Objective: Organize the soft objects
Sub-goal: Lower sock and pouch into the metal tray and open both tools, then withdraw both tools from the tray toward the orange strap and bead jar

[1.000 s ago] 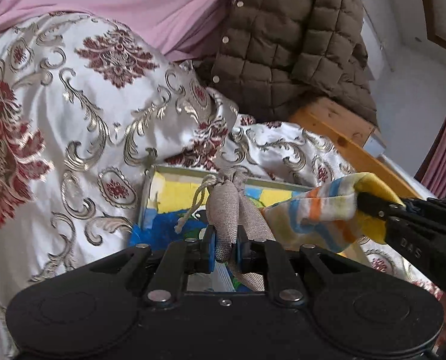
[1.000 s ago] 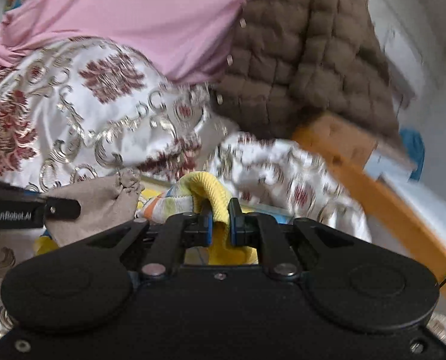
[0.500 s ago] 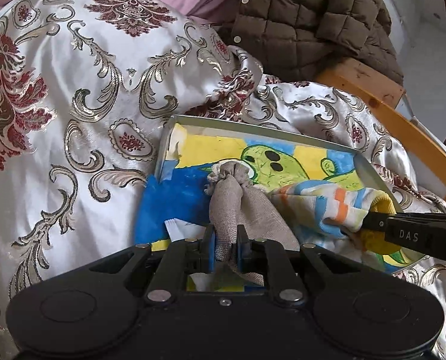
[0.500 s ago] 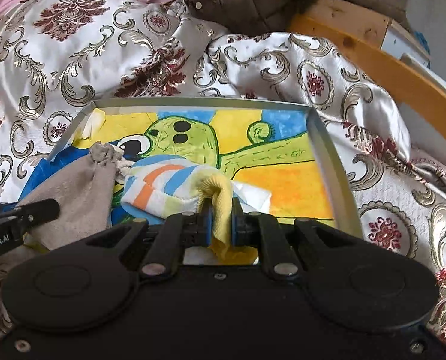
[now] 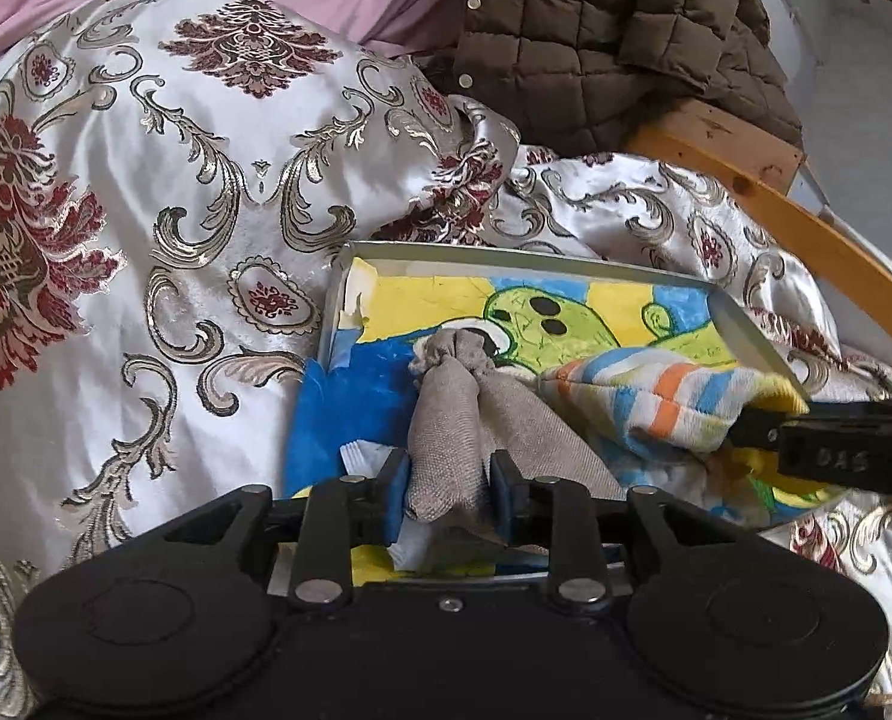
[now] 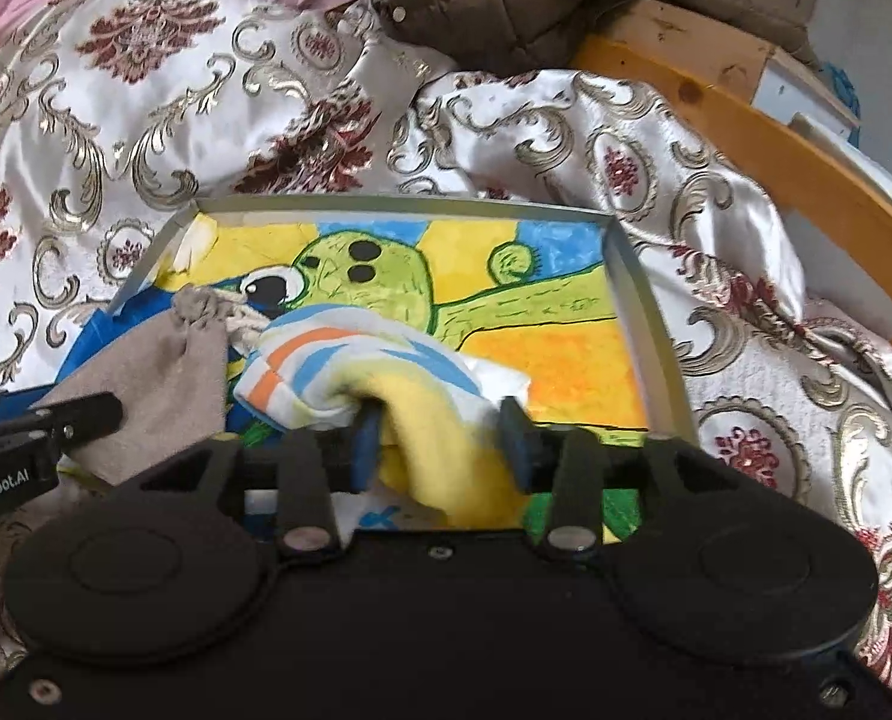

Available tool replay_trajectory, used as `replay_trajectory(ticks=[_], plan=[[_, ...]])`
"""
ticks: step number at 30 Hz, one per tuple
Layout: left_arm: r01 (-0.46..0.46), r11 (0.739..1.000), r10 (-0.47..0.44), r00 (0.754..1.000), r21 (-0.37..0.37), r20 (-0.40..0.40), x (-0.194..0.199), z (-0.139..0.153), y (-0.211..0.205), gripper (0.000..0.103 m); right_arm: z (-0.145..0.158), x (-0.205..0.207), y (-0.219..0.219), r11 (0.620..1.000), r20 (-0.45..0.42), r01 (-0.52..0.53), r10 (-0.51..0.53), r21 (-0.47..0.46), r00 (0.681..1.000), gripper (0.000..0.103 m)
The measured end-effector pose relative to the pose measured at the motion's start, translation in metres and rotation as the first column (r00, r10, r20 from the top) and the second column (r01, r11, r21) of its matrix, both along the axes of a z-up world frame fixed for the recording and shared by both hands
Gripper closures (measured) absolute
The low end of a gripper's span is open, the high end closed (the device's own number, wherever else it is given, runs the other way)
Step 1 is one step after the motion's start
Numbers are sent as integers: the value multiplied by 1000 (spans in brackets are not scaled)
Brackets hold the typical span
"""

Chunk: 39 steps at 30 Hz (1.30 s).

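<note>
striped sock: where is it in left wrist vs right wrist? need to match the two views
Left wrist: striped sock lies right of centre in the tray, right of the grey pouch.
Right wrist: striped sock sits at lower centre, its yellow end between the opening right tongs.
Shared landmark: the green cartoon face painted on the tray's floor.

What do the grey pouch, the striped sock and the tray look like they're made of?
Grey pouch: coarse matte woven cloth, maybe linen or burlap; the weave shows. Striped sock: soft fuzzy knit, possibly terry. Tray: thin dull grey metal by its look; painted paper lines it.
</note>
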<state>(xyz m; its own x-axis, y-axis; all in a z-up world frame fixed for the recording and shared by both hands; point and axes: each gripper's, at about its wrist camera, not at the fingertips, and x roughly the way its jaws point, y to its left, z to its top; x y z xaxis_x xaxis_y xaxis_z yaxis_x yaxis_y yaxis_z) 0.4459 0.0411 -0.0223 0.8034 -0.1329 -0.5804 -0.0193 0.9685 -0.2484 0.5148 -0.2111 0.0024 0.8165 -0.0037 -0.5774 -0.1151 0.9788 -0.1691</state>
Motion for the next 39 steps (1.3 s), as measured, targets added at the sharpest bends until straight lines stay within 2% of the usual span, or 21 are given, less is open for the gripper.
replay_trajectory(ticks=[4, 6, 8, 13, 21, 31, 35, 39], plan=[[0, 1000, -1, 1000, 30, 14, -10, 10, -2, 58, 12, -11, -8, 1000, 18, 12, -13, 19, 1000, 50], [0, 999, -1, 1000, 37, 29, -16, 17, -2, 45, 20, -18, -12, 999, 35, 14, -15, 30, 999, 44], [2, 999, -5, 999, 42, 53, -23, 26, -3, 38, 29, -26, -15, 999, 52, 12, -14, 34, 999, 37], [5, 999, -9, 996, 44, 92, -40, 49, -2, 33, 54, -50, -24, 998, 99, 10, -16, 57, 995, 19], [14, 999, -21, 984, 42, 177, -83, 84, 2, 23, 92, -107, -37, 995, 186, -25, 6, 98, 982, 2], [-17, 1000, 8, 948, 25, 318, -174, 118, 10, 6, 122, -215, -54, 978, 373, -128, 59, 163, 926, 1], [7, 999, -23, 934, 46, 356, -205, 128, 4, 5, 125, -259, -58, 973, 413, -154, 71, 170, 908, 1], [42, 996, -68, 922, 74, 381, -232, 135, -6, 4, 126, -296, -63, 971, 421, -162, 75, 174, 904, 1]])
